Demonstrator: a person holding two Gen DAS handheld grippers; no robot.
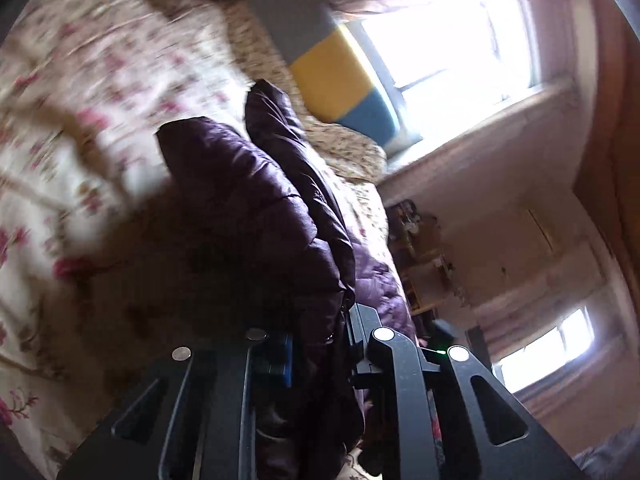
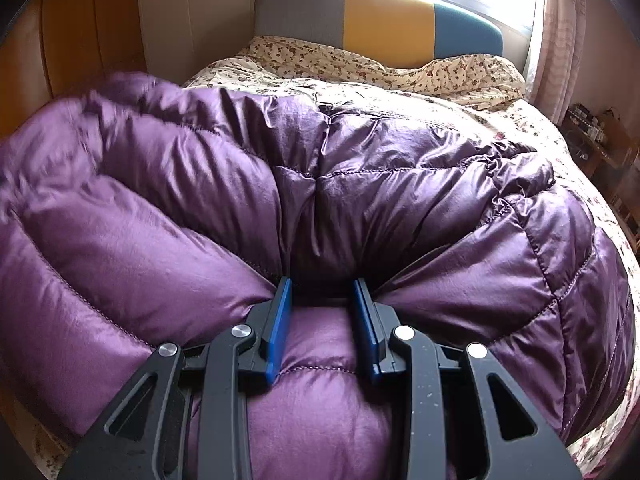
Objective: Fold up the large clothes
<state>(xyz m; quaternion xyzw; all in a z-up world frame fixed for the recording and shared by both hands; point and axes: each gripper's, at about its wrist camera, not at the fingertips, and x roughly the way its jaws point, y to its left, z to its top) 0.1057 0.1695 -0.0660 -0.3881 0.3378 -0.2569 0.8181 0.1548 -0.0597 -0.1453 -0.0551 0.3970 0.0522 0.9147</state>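
Observation:
A shiny purple quilted puffer jacket (image 2: 400, 184) lies spread across the bed and fills most of the right wrist view. My right gripper (image 2: 323, 292) points down into its near edge, and the blue pads (image 2: 280, 328) pinch a puffy fold bulging between them. In the left wrist view the picture is blurred and tilted. A dark purple part of the jacket (image 1: 248, 208) rises up from my left gripper (image 1: 320, 340), whose jaws are shut on a bunch of that fabric. The fabric hides the left fingertips.
The bed carries a cream floral duvet (image 2: 400, 92) and a grey, yellow and blue headboard (image 2: 384, 16) under a bright window (image 1: 448, 40). A cluttered low shelf (image 2: 592, 132) stands to the bed's right. Wooden panelling (image 2: 80, 40) is on the left.

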